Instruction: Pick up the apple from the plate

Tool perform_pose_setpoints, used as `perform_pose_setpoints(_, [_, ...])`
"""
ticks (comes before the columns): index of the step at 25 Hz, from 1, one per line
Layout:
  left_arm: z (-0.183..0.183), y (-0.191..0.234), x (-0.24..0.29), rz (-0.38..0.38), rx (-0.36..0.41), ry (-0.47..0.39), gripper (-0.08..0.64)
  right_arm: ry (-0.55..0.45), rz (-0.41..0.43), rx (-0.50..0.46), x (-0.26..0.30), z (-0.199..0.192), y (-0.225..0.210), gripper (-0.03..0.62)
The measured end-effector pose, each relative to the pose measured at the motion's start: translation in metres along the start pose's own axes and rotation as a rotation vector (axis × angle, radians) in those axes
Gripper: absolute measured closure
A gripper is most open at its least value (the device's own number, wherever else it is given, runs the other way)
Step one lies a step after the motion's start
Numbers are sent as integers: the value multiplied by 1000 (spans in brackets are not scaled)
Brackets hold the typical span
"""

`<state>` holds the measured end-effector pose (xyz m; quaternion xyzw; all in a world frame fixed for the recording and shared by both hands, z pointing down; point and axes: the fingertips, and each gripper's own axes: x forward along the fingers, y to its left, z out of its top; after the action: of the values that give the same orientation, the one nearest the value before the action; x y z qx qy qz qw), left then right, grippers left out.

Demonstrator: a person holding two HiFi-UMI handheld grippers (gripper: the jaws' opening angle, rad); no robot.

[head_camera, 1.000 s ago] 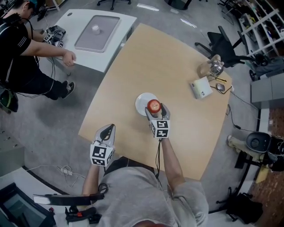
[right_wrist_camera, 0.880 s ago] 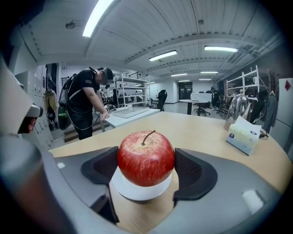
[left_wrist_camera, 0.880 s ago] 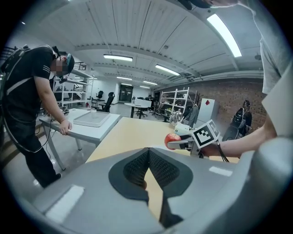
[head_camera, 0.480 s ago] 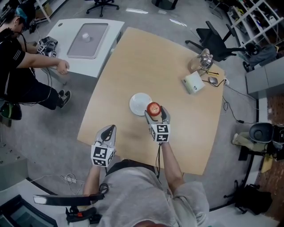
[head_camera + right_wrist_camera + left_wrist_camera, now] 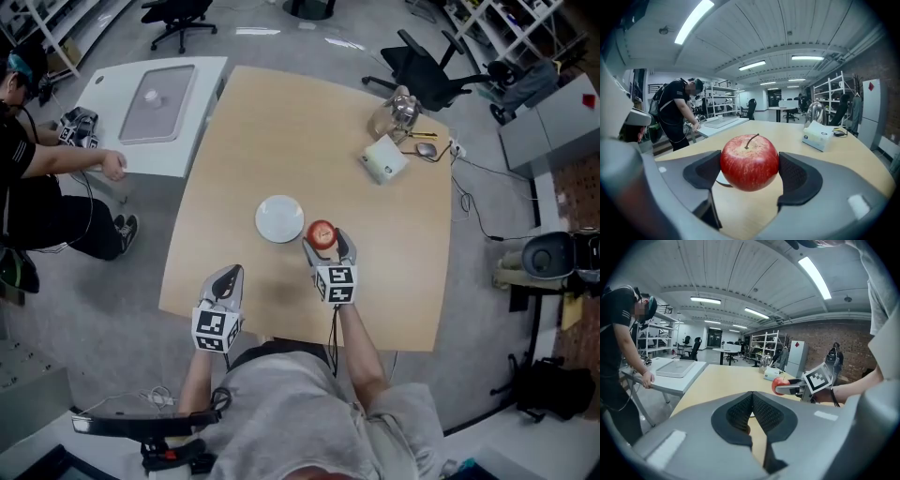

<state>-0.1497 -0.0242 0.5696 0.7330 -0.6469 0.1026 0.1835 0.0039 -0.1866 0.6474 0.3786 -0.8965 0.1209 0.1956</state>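
In the head view, near the frame's centre, the right gripper (image 5: pixel 322 240) pinches the apple (image 5: pixel 322 232) by its sides, and the jaws cover the fruit's lower edge there. The right gripper view shows it better: both pads press on the red skin, the stem points up, and bench (image 5: pixel 281 122) shows beneath the fruit, so it hangs clear of the wood. It sits just right of the plate (image 5: pixel 275 217), off its rim. In the right gripper view the apple hides nearly all of the plate (only a thin white arc peeks out at its lower left).

The left gripper (image 5: pixel 228 275) hangs at the bench's near edge, lower left of centre, its jaws pressed together. In its own view those jaws block most of the plate.

Toward the upper right of the head view lie a tissue box (image 5: pixel 384 159) and a glass pot (image 5: pixel 398 105), with small items beside them too tiny to make out. A chair (image 5: pixel 427 70) stands beyond. At the upper left a person (image 5: pixel 37 178), cut off by the frame edge, leans on a white table (image 5: pixel 108 141) carrying a tray (image 5: pixel 155 91).
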Motion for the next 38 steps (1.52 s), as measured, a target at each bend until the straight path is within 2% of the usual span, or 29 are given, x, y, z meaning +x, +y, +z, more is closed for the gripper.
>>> perform_pose_setpoints(24, [-2, -67, 49, -217, 82, 45, 540, -12, -259, 119, -78, -41, -91, 202])
perform_pose_setpoints(38, [-8, -82, 76, -289, 111, 89, 540, 12, -364, 186, -86, -70, -131, 202])
